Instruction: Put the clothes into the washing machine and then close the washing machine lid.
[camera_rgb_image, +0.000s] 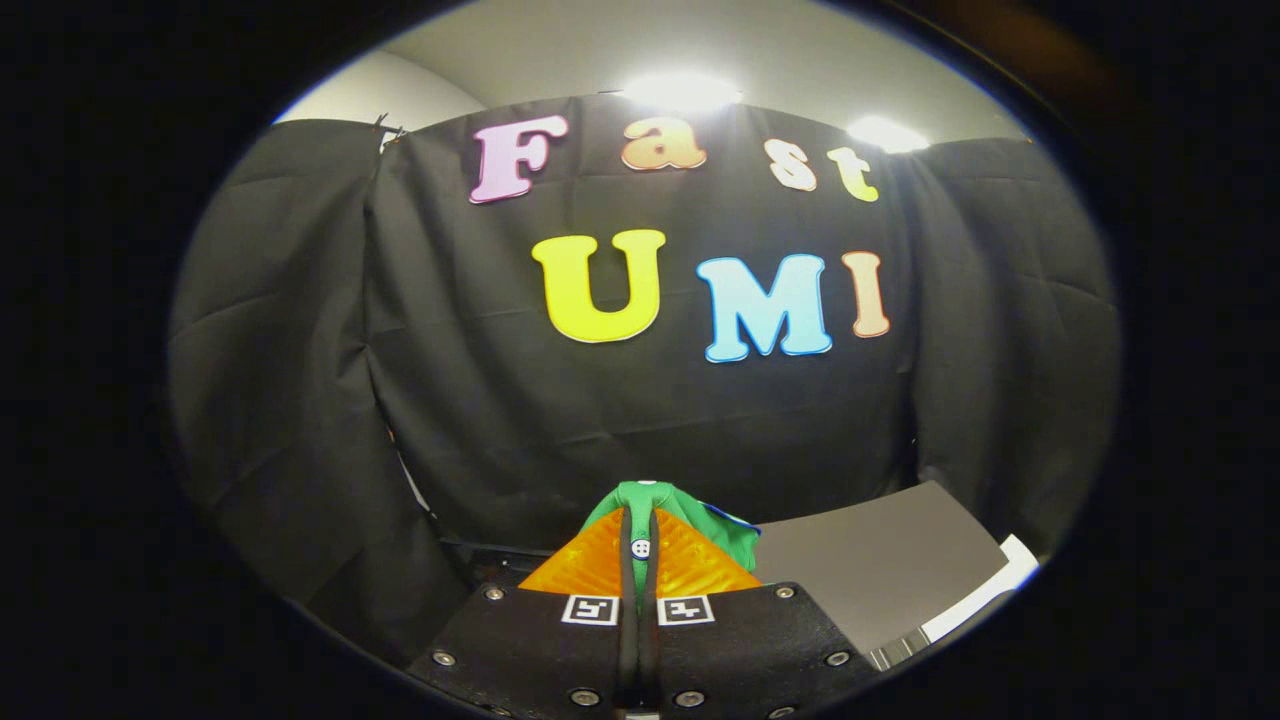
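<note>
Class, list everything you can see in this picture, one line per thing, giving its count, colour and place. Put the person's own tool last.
green garment: one, green with a white button, pinched between the tool's fingers and bunched just ahead of them.
grey panel: one, grey, flat, beyond the fingers on their right side; whether it is the washing machine lid cannot be told.
white strip: one, white, along the grey panel's far right edge.
black cloth wall: one, black, hanging behind everything.
ceiling lights: two, bright white, above the cloth wall.
tool: one, fingers closed together on the green garment.
</note>
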